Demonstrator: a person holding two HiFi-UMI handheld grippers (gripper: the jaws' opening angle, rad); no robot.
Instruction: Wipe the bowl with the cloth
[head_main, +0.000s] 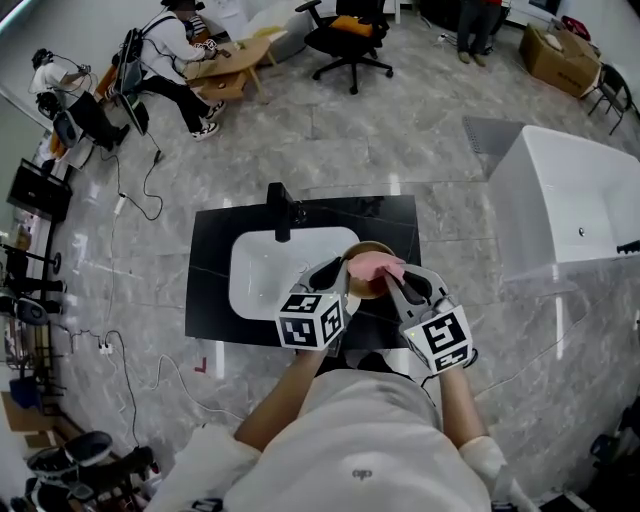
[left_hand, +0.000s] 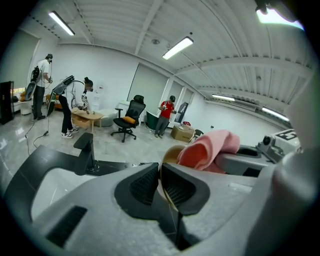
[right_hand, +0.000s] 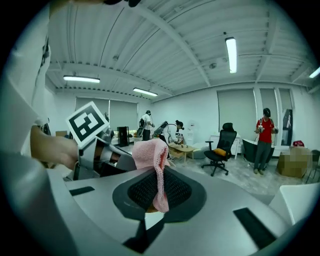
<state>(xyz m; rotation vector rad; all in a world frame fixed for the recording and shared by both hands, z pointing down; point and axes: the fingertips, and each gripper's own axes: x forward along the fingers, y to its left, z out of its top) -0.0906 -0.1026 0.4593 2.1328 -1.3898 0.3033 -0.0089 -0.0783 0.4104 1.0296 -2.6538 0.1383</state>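
The person held a tan round bowl (head_main: 370, 248) up off the black surface (head_main: 210, 300), over its right half. It was just past the right rim of the white sunken basin (head_main: 258, 275) and toward the near edge. The left gripper (left_hand: 161, 172) had its fingers closed on the bowl's thin rim, which ran between them. The right gripper (right_hand: 159, 187) had its fingers clamped on a pink knitted cloth (right_hand: 152, 152), whose bunched end sat in the bowl's mouth. The two grippers were just beside each other. A black tap (head_main: 280, 212) stood at the basin's far rim.
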